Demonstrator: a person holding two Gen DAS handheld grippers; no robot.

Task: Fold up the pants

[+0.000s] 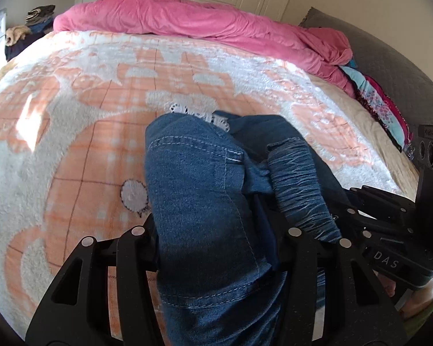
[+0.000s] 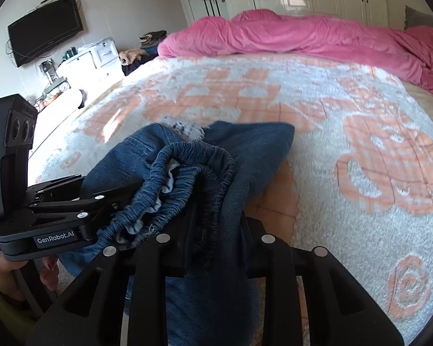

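Blue denim pants (image 1: pixel 199 190) with an elastic waistband (image 2: pixel 187 178) are bunched up over the peach-and-white blanket (image 1: pixel 72 144) on the bed. My left gripper (image 1: pixel 216 248) is shut on a thick fold of the denim, which fills the gap between its fingers. My right gripper (image 2: pixel 213 248) is shut on the gathered waistband and dark fabric beside it. The two grippers are close side by side: the right gripper (image 1: pixel 340 199) shows at the right of the left wrist view, and the left gripper (image 2: pixel 121 201) at the left of the right wrist view. The lower part of the pants hangs out of sight.
A pink duvet (image 1: pixel 187 20) lies heaped along the far side of the bed. Pillows (image 1: pixel 381 106) rest by the grey headboard (image 1: pixel 389 66) on the right. A wall TV (image 2: pixel 46 37), a white dresser (image 2: pixel 95 57) and a clothes pile (image 2: pixel 147 43) are at the left.
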